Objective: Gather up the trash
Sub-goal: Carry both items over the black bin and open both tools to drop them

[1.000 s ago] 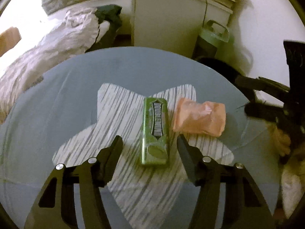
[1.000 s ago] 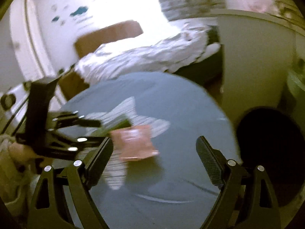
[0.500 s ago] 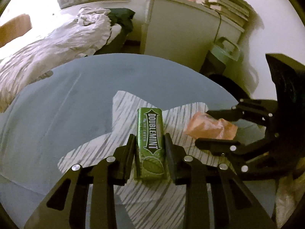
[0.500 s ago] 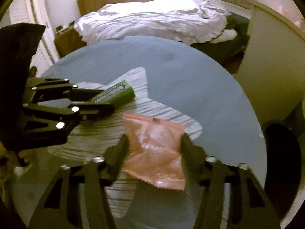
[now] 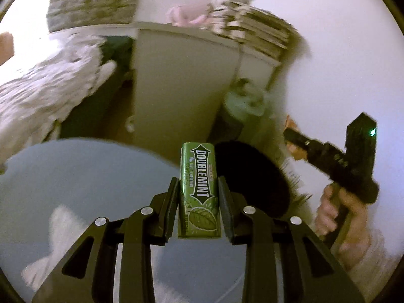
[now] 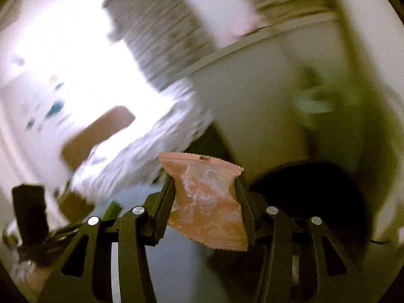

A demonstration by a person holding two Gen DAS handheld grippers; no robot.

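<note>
My left gripper (image 5: 198, 192) is shut on a green Doublemint gum pack (image 5: 198, 186), held upright above the blue round table (image 5: 83, 174). My right gripper (image 6: 204, 192) is shut on a crumpled pink wrapper (image 6: 205, 199), lifted off the table. The right gripper also shows in the left wrist view (image 5: 290, 136), held up at the right by a hand, a bit of pink at its tip. A dark round bin opening (image 5: 250, 179) lies just past the gum pack; it also shows in the right wrist view (image 6: 315, 194), beyond the wrapper.
A white cabinet (image 5: 176, 83) with stacked books (image 5: 255, 32) stands behind the table. A green container (image 5: 242, 101) sits on the floor beside it. An unmade bed (image 5: 45, 93) lies to the left. A white striped star mat (image 5: 63, 227) lies on the table.
Both grippers have lifted their items off the star mat and swung right, toward the dark bin opening. The views are blurred from the motion.
</note>
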